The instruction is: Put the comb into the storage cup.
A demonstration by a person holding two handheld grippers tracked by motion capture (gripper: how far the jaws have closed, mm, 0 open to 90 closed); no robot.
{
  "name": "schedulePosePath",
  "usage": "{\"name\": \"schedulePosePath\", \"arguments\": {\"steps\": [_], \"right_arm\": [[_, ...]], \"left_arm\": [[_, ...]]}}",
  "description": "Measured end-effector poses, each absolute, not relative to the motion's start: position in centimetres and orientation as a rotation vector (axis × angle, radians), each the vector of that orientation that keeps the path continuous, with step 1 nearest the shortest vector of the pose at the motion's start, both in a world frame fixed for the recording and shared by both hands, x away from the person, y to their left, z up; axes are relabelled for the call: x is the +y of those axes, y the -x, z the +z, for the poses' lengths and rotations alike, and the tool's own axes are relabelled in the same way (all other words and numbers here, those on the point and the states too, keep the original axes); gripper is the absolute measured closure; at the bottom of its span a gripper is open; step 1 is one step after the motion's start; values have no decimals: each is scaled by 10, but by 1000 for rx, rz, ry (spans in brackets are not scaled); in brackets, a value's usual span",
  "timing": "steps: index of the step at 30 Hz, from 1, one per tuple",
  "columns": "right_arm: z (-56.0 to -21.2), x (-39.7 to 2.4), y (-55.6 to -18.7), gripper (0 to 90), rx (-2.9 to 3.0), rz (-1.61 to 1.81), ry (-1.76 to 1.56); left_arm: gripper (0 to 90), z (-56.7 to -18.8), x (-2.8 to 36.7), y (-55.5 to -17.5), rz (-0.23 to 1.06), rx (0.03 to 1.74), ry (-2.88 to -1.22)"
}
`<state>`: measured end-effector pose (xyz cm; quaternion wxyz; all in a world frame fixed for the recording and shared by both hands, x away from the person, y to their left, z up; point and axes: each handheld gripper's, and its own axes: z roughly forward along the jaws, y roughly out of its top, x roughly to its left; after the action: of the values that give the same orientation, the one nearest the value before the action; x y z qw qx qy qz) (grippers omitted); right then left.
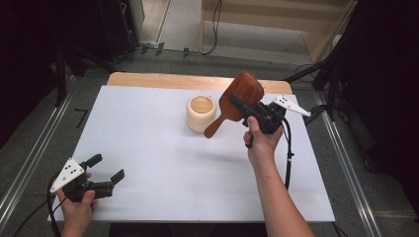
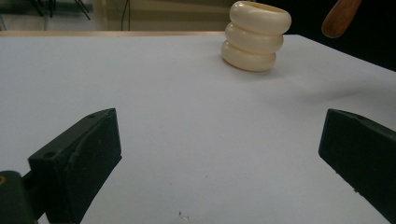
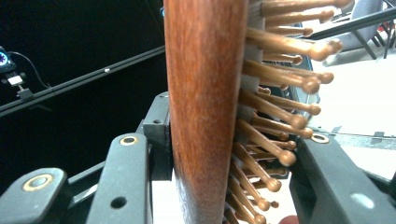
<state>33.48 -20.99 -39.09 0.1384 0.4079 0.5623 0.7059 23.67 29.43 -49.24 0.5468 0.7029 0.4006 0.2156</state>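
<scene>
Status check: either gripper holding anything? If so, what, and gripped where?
The right gripper holds the wooden hairbrush by its head, one jaw on the back, the other on the bristle side; the handle points down toward the cream holder. The left gripper is open, holding nothing.

This looks like a recording lab or studio: a white-topped table (image 1: 148,163) stands on grey floor (image 1: 346,197) between dark metal stands (image 1: 336,79) at 2 and 10 o'clock, with cables (image 1: 215,29) trailing at 12 o'clock and black surroundings on both sides.

no legible text, label, brand or number anywhere
</scene>
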Motion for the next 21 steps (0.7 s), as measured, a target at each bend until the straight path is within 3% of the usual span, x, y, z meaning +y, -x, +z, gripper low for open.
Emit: {"name": "schedulePosePath", "arguments": {"steps": [21], "right_arm": [[-367,-206,-363,532,1597,2016,-1148]], "left_arm": [[0,-492,294,-236,503,943,-1674]]}}
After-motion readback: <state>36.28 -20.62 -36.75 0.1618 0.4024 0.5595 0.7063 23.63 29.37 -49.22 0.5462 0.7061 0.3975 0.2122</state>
